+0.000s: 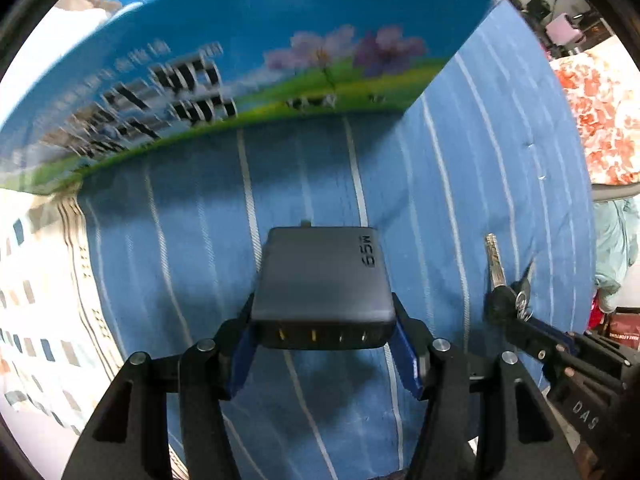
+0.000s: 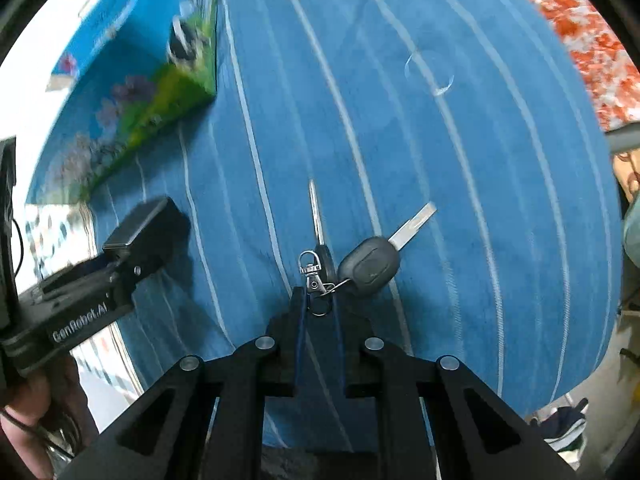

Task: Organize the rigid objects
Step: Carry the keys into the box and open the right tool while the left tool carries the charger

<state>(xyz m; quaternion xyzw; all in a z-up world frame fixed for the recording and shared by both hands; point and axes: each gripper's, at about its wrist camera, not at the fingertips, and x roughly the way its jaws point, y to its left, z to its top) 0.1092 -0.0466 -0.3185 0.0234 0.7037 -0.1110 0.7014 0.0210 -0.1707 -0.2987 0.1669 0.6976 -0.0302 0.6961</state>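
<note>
Left wrist: charger [image 1: 322, 280] lengthwise, prongs ahead.

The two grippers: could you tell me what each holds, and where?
Left gripper: dark grey rectangular charger, by its sides. Right gripper: bunch of keys, by its ring.

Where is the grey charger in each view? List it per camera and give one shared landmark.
Left wrist: the charger sits low in the centre, clamped in the left claw.
Right wrist: the charger is at the left edge, at the tip of the left claw.
Shared landmark: the blue box with the meadow print, standing on the striped blue cloth beyond the charger in both views.
</note>
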